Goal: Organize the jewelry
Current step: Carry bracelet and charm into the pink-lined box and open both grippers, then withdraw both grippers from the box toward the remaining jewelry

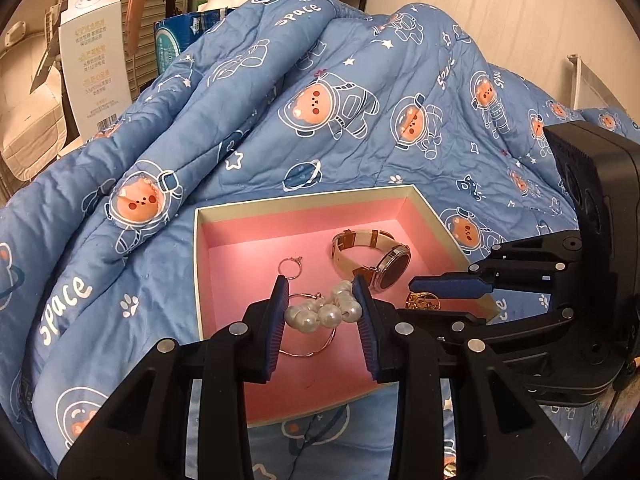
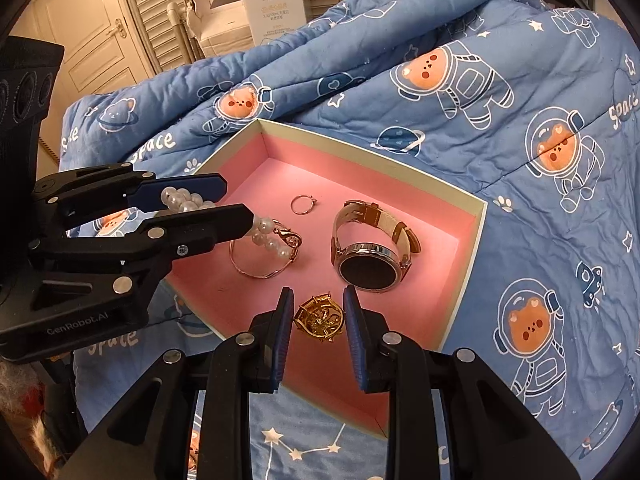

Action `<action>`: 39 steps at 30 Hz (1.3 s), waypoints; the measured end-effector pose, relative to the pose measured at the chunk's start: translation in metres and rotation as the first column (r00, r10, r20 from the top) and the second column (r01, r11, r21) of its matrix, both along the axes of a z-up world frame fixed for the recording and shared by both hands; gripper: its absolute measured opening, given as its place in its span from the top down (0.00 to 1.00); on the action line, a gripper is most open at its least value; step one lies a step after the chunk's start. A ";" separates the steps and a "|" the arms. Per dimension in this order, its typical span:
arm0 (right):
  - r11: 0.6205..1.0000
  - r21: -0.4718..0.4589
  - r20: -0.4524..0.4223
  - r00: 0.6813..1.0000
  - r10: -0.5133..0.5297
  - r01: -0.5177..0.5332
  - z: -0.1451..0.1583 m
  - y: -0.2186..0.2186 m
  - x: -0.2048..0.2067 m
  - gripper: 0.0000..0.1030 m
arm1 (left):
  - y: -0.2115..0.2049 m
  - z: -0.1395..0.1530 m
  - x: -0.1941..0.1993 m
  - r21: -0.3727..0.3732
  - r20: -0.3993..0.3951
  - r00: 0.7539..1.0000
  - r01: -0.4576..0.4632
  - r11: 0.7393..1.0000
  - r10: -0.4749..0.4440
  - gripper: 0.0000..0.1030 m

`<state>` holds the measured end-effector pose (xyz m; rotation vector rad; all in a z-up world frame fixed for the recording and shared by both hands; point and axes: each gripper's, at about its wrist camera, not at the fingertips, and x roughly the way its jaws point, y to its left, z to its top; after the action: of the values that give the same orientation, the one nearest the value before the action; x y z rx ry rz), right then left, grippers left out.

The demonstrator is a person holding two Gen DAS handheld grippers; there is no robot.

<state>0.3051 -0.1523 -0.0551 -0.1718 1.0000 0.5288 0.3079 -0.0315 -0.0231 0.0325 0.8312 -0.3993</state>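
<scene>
Nearest, right tongs [image 2: 316, 320] clamped on the gold brooch [image 2: 319, 317], low over the pink box [image 2: 452, 248] at its near edge. Left tongs [image 1: 320, 312] clamped on the pearl strand [image 1: 328, 312], part trailing onto the bangle [image 2: 260, 268]. Beyond, watch [image 2: 370, 252] and small ring [image 2: 303, 204] lying in the box.

Pearls: limp, slick, likely to swing; best pinched mid-strand. Brooch: light, stiff, probably prickly-edged.

Right view alone shows the strand draping down with its clasp; left view hides the brooch almost wholly.

Looks like a bedroom at home – a rumpled blue quilt [image 1: 320, 92] with cartoon space bears covers the bed, a white panelled door [image 2: 86, 36] and louvred closet doors [image 2: 156, 0] behind, plus a printed product box [image 1: 96, 68] – lived-in clutter.
</scene>
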 end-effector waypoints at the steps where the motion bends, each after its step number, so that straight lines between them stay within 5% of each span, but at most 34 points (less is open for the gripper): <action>1: 1.000 -0.003 -0.005 1.000 -0.003 0.003 -0.001 0.000 0.001 0.76 | -0.001 -0.001 0.001 0.003 -0.002 1.000 0.001 1.000 -0.001 0.68; 27: 0.991 -0.133 -0.025 1.000 -0.007 0.004 -0.017 0.021 0.018 0.75 | -0.011 -0.019 0.011 0.054 -0.017 1.000 -0.009 0.998 0.010 0.67; 32: 0.988 -0.153 -0.013 1.000 0.005 -0.006 -0.018 0.024 0.019 0.74 | -0.012 -0.019 0.012 0.070 -0.016 1.000 -0.014 0.997 0.015 0.61; 39: 0.987 -0.159 0.024 1.000 0.006 -0.003 -0.011 0.019 0.012 0.56 | -0.008 0.000 0.004 0.080 0.053 0.998 -0.027 0.996 0.023 0.43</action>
<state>0.3175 -0.1331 -0.0657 -0.3220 1.0187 0.4499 0.3120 -0.0400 -0.0230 0.1073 0.7953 -0.3398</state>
